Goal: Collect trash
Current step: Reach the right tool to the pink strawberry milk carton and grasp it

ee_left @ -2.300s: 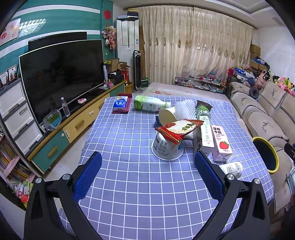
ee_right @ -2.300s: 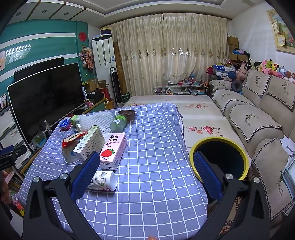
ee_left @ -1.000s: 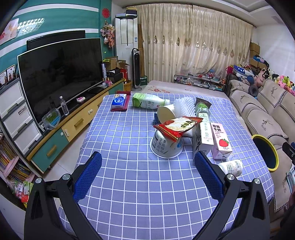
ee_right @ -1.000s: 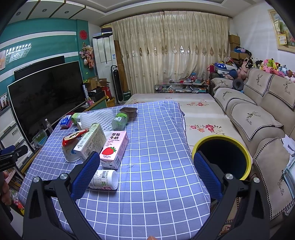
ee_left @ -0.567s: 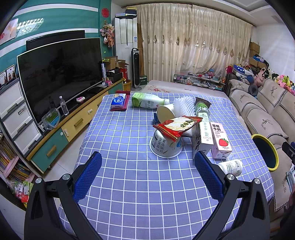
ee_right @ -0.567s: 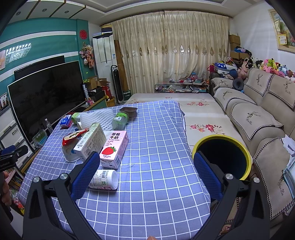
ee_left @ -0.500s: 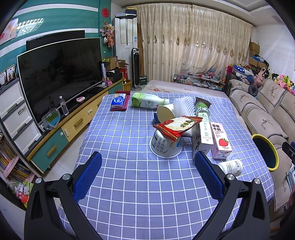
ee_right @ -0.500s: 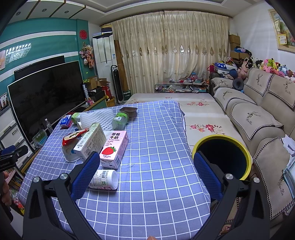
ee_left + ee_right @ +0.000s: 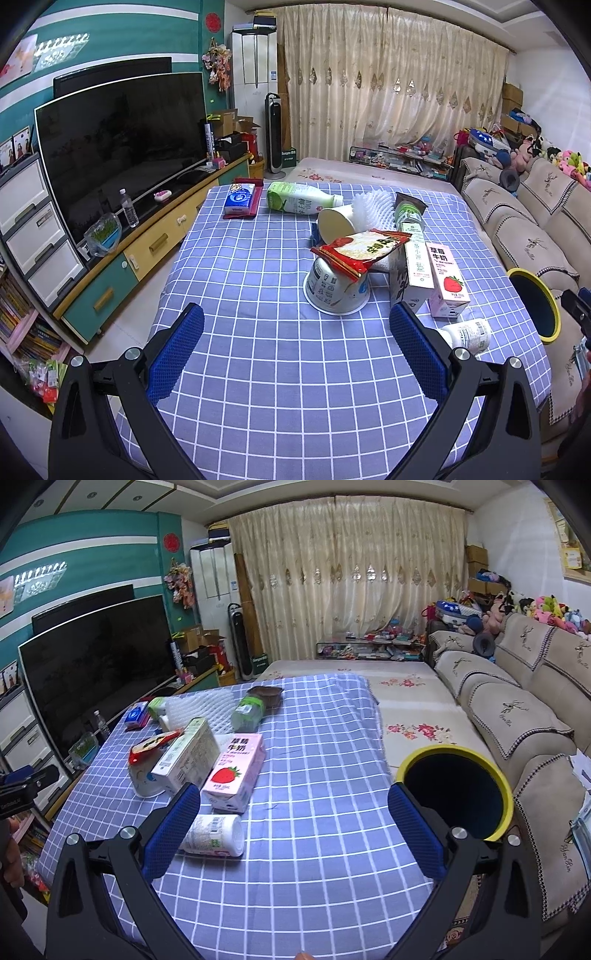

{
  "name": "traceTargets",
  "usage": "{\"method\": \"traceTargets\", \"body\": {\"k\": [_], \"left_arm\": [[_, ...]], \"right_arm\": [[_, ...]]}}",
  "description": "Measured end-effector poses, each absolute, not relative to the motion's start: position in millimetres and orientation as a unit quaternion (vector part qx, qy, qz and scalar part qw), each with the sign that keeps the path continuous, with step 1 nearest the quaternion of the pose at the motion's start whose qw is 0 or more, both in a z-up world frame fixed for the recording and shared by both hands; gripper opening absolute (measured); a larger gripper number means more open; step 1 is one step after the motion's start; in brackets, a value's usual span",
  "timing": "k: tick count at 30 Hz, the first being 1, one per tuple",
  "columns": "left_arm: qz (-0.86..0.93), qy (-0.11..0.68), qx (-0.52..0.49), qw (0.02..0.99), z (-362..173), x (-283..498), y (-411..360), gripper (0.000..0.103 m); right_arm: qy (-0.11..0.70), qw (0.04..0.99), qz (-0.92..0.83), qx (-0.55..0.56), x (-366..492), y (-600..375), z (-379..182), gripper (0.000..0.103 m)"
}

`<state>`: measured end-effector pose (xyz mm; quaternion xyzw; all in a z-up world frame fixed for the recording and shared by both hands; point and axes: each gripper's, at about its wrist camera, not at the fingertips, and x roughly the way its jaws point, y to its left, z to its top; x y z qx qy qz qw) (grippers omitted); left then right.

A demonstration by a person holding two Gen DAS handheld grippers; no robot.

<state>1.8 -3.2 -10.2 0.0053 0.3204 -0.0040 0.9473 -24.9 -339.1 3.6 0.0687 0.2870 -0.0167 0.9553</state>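
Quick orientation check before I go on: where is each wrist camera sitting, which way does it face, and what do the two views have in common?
Left wrist: behind the open left gripper at the table's near edge, facing the upturned cup and red snack bag; the right gripper's tip shows at far right.
Right wrist: behind the open right gripper, facing the white bottle and the yellow-rimmed bin; the left gripper and a hand show at left.
Shared: checked tablecloth, strawberry milk carton, bottle, bin.
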Motion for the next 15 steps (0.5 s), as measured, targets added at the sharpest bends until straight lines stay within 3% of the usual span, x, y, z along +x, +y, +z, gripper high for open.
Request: {"method": "traceTargets", "body": {"k": [15], "left_arm": [[-0.006, 0.349, -0.013, 0.937, -30.0, 27.1, 12.9, 0.099]], "right_arm": [[0.358, 0.928, 0.09, 0.05, 12.1, -265.2, -30.8, 0.097]]}}
